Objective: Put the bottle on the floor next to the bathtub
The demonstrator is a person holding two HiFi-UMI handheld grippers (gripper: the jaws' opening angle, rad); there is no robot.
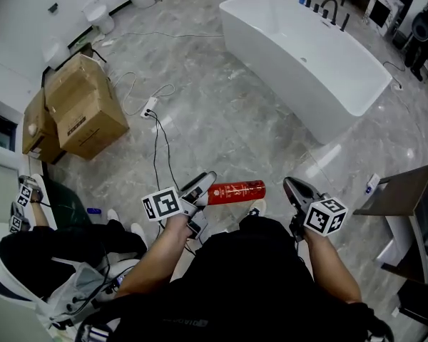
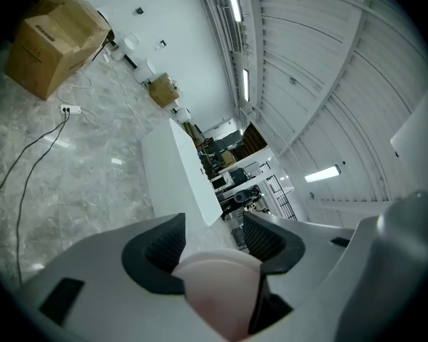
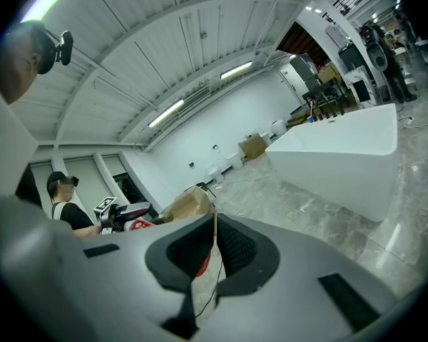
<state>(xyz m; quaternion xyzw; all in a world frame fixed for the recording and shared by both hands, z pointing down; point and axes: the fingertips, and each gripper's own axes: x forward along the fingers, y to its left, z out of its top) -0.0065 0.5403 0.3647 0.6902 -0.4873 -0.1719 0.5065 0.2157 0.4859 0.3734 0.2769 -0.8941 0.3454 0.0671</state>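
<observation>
A red bottle (image 1: 237,192) lies level in my left gripper (image 1: 203,186), sticking out to the right above the marble floor. In the left gripper view its pale, blurred end (image 2: 217,291) fills the space between the dark pads, so the left gripper (image 2: 212,237) is shut on it. My right gripper (image 1: 297,189) is a little to the bottle's right, apart from it; its pads (image 3: 232,244) stand almost together with nothing between them. The white bathtub (image 1: 307,48) stands ahead at the right, some way off, and also appears as the bathtub (image 2: 178,169) and bathtub (image 3: 342,152).
Cardboard boxes (image 1: 85,105) stand at the left. A power strip (image 1: 150,107) with cables runs across the floor toward me. A person (image 1: 50,248) sits at the lower left. A dark table (image 1: 406,191) is at the right. White bins (image 1: 100,16) line the far wall.
</observation>
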